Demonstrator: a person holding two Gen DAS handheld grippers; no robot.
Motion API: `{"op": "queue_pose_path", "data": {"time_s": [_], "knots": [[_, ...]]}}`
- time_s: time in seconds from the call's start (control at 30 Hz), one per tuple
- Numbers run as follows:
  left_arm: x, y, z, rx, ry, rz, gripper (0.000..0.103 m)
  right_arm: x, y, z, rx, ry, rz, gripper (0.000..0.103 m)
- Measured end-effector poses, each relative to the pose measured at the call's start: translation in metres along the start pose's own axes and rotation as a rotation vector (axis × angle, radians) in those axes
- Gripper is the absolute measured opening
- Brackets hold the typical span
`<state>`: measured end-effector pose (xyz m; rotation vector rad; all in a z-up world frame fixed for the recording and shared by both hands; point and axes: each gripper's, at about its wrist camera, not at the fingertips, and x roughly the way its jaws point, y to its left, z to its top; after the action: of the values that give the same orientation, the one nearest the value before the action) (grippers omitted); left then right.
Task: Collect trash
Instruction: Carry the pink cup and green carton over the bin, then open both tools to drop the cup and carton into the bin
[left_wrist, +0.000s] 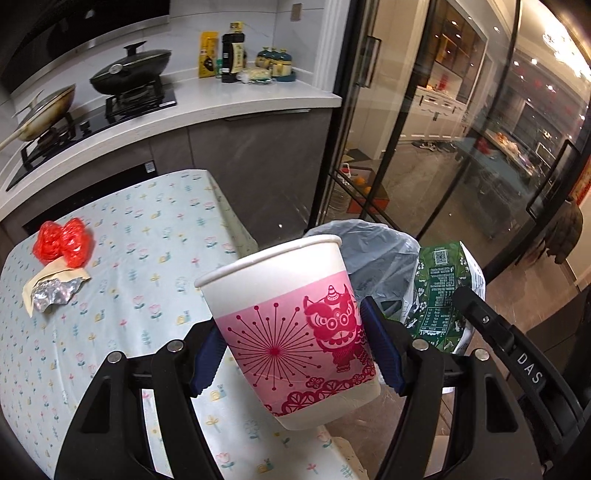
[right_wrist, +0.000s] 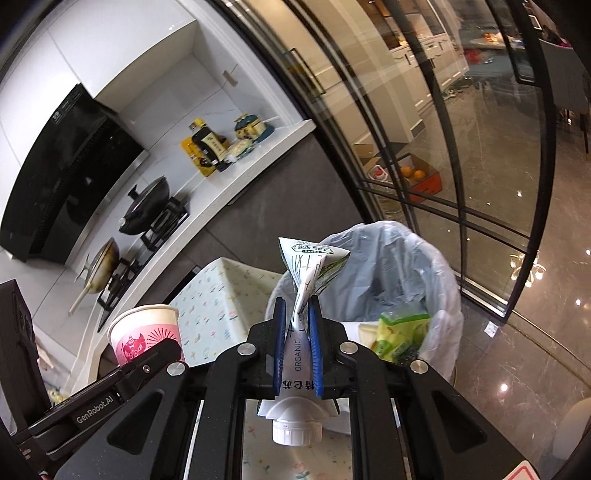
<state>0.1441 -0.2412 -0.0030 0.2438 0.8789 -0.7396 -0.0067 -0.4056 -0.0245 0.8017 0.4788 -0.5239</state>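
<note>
The left claw (left_wrist: 295, 354) is clenched on a paper cup (left_wrist: 291, 325), white with a pink band and a red lion print, its blue pads (left_wrist: 380, 354) pressing the cup's sides at 9 and 3 o'clock. The cup tilts, mouth toward 11 o'clock, held above the edge of the bench (left_wrist: 147, 236) with its floral cloth. At 3 o'clock from the cup stands the trash bin (left_wrist: 373, 254), lined with a grey plastic bag.

The right claw (right_wrist: 298, 339) is clenched on a crushed carton (right_wrist: 306, 266), green and white, the squeezed middle pinched between the blue pads (right_wrist: 316, 343), its white screw cap (right_wrist: 295, 430) pointing back toward the camera. The carton's far end is at the bin's (right_wrist: 436, 254) near rim at 12 o'clock. A green wrapper (right_wrist: 402, 336) lies inside the bin.

On the bench at 9 o'clock in the left wrist view lie a crumpled red plastic bag (left_wrist: 62, 242) and, touching it, a torn foil packet (left_wrist: 55, 290).
</note>
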Motion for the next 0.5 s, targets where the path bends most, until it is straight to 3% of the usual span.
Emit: {"op": "queue_pose_path", "data": {"time_s": [0.5], "knots": [[0.046,-0.044,0.017,0.082,0.056,-0.05,0.068,0.026,-0.033,0.018,0.04,0.016,-0.056,0.012]]}}
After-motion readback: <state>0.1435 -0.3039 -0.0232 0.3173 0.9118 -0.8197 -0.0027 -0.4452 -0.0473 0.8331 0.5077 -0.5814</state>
